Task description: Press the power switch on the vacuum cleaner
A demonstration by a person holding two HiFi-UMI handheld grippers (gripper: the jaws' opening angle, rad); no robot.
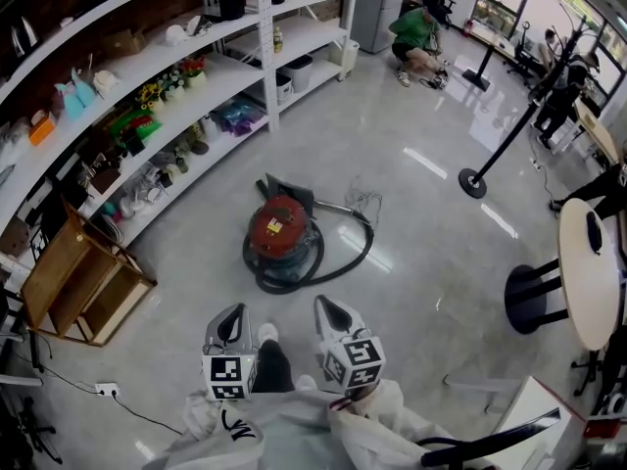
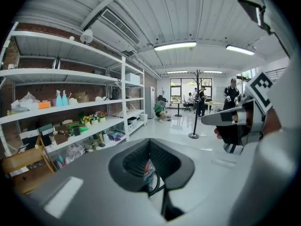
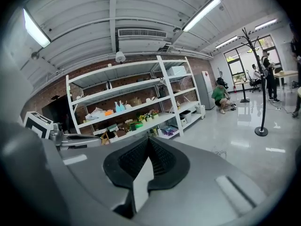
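A red canister vacuum cleaner (image 1: 279,231) stands on the grey floor in the head view, its black hose (image 1: 345,259) curling round its right side. My left gripper (image 1: 232,313) and right gripper (image 1: 327,306) hang side by side, well short of it and above the floor. Both have their jaws together and hold nothing. In the left gripper view, a sliver of the vacuum cleaner (image 2: 149,171) shows through the narrow slit below the left gripper (image 2: 150,144). Only pale floor shows past the right gripper (image 3: 149,143) in its own view. I cannot make out the power switch.
White shelving (image 1: 147,76) loaded with small items runs along the left. A wooden crate (image 1: 73,282) lies by it, with a power strip (image 1: 108,390) on the floor. A black pole stand (image 1: 474,181) and a round table (image 1: 589,272) are to the right; a person (image 1: 415,35) crouches far back.
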